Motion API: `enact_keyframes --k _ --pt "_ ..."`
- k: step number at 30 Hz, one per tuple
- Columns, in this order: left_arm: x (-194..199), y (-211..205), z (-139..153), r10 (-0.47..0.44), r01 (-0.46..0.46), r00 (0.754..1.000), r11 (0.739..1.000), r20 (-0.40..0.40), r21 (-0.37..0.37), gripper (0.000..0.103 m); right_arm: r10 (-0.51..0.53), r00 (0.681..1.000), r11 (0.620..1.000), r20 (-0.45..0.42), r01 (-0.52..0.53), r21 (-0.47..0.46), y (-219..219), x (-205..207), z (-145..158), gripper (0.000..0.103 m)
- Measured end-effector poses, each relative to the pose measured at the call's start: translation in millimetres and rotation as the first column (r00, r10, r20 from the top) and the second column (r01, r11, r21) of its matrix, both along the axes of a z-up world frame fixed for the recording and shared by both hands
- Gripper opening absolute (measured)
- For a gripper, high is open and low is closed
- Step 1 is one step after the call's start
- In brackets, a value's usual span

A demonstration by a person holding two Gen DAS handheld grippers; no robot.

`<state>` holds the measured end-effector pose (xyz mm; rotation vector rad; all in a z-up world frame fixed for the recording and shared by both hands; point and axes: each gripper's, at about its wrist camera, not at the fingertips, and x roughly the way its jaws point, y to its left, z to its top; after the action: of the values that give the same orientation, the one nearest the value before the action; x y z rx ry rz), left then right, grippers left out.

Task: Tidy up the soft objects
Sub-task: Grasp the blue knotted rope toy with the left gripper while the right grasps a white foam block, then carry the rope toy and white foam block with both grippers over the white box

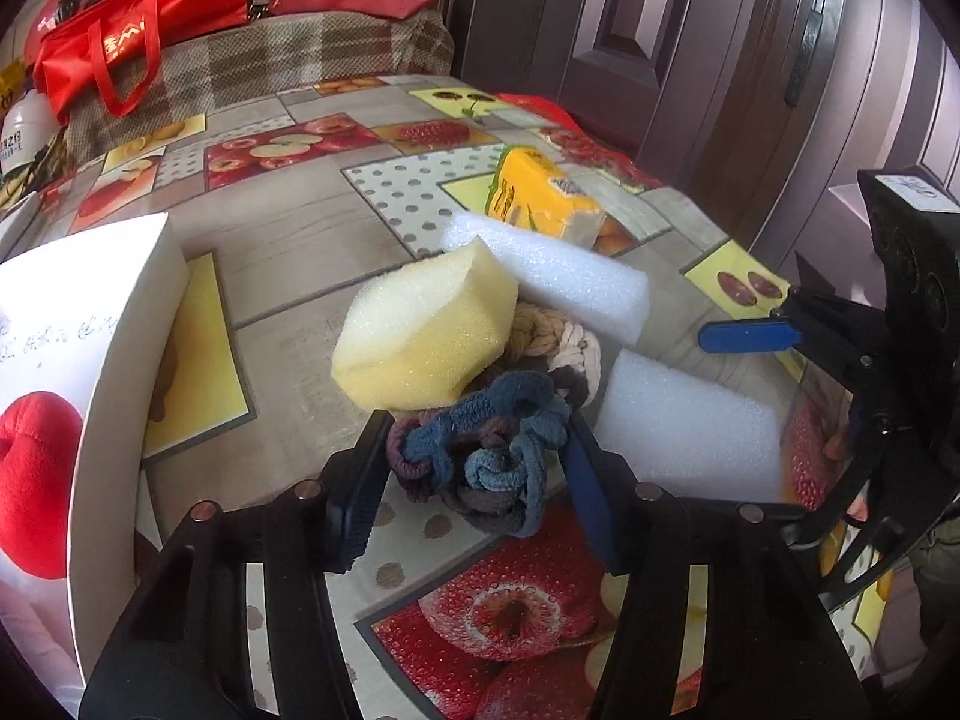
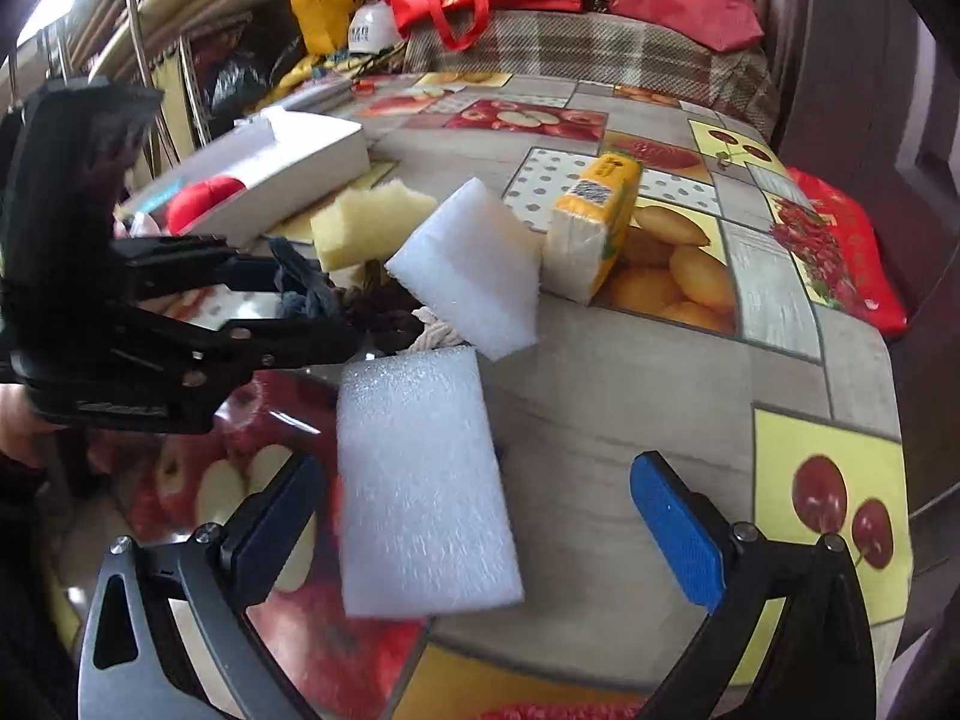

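My left gripper (image 1: 474, 468) is closed around a tangle of blue and brown hair ties (image 1: 486, 456), its pads pressing both sides; it also shows in the right wrist view (image 2: 312, 300). A yellow sponge (image 1: 420, 330) leans on a rope knot (image 1: 558, 336) just beyond. Two white foam blocks lie near: one far (image 1: 558, 276), one right (image 1: 690, 426). My right gripper (image 2: 480, 516) is open, straddling the near foam block (image 2: 420, 480) without touching it. A white box (image 1: 90, 360) holds a red plush (image 1: 36, 468).
A yellow tissue pack (image 2: 600, 228) lies behind the far foam block (image 2: 474, 264). Red bags (image 1: 120, 18) sit on a plaid-covered surface at the back. A dark wooden door stands at the right. The fruit-print tablecloth (image 2: 660, 372) ends close on the right.
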<state>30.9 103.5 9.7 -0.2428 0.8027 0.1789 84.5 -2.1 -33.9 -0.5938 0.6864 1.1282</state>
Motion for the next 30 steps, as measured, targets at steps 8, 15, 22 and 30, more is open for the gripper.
enact_keyframes --k 8,15,22,30 --pt "-13.3 -2.9 0.5 -0.006 0.005 1.000 1.000 0.009 0.018 0.038 0.038 0.999 0.999 0.019 -0.038 0.002 -11.5 -11.8 2.2 0.051" --pt "-61.2 -20.3 17.4 0.000 -0.007 0.990 0.998 0.144 0.055 0.036 -0.020 0.995 0.967 -0.093 0.043 0.251 -56.6 -24.5 23.6 0.050" --pt "-107.0 -43.0 36.4 0.006 -0.072 0.957 0.974 0.291 0.217 0.037 -0.003 0.990 0.913 -0.141 0.060 0.404 -50.2 -49.8 30.3 0.050" --pt "-136.1 -26.8 44.9 0.083 -0.169 0.927 0.963 0.366 0.210 0.037 -0.127 0.982 0.811 -0.137 0.182 0.557 -42.7 -67.3 36.2 0.051"
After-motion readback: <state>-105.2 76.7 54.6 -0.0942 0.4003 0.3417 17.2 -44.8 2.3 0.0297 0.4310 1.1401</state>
